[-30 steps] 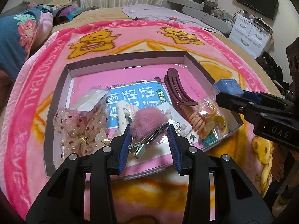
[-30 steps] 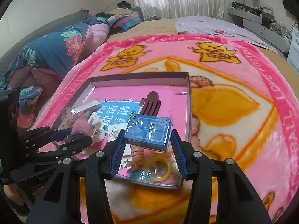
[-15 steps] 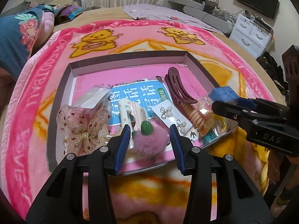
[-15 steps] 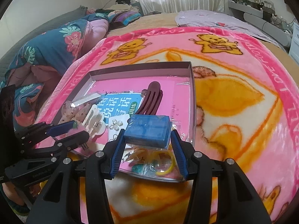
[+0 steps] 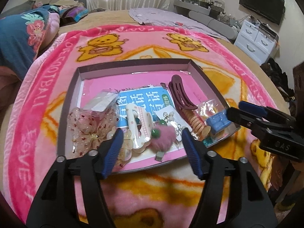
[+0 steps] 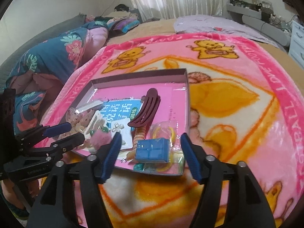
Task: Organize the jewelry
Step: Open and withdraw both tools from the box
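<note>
A shallow box lid tray lies on the pink blanket and holds hair accessories. A pink pompom clip lies in the tray's near edge, free between the fingers of my open left gripper. A blue box rests on a clear bag of rings at the tray's near right corner, free between the fingers of my open right gripper. The blue box and the right gripper also show in the left wrist view. A dark red claw clip, a white clip and a sheer bow lie in the tray.
The pink bear blanket covers the bed. A blue floral quilt is heaped at the left. White drawers and a television stand at the far right. An earring card and an orange spiral tie lie in the tray.
My left gripper opened and let the pompom clip down into the tray. My right gripper opened and let the blue box down onto the bag at the tray's corner. Both pulled back a little.
</note>
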Demonstrator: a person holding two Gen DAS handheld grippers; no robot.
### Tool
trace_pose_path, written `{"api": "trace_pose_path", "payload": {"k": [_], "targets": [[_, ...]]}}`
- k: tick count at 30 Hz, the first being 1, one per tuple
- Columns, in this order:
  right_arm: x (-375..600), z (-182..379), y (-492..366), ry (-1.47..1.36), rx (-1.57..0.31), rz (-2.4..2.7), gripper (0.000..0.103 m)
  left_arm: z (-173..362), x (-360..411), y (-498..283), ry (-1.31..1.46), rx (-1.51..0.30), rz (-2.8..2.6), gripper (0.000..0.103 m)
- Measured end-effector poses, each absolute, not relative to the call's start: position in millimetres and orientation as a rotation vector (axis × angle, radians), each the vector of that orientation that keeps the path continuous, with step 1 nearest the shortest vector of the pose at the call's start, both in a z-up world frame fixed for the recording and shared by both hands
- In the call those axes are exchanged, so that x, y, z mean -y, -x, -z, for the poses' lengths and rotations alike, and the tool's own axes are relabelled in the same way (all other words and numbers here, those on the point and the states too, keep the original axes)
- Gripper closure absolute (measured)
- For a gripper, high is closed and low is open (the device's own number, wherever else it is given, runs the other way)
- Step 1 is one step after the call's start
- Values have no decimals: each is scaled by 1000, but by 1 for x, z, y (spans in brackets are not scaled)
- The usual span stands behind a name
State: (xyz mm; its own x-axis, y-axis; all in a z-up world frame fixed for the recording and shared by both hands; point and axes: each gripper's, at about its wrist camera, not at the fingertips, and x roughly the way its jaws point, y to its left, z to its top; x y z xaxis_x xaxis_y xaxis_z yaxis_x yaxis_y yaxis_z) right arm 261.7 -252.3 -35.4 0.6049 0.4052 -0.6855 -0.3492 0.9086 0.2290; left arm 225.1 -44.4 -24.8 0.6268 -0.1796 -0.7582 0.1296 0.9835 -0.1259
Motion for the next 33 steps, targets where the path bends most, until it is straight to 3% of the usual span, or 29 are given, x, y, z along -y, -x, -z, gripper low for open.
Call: {"api": "trace_pose_path", "payload": {"k": [7, 9, 12, 33], "targets": [[265, 6, -227, -71, -697, -389, 9, -2, 33, -201, 77, -815, 148, 20], [266, -1, -217, -73, -668, -391, 7, -9, 28, -191, 79, -795, 137, 19], [266, -10, -200, -72, -634, -409, 7, -17, 24, -178, 70, -772, 119, 11], [259, 2, -132, -29, -605, -388, 4, -11, -3, -94, 113, -697, 11, 9]]}}
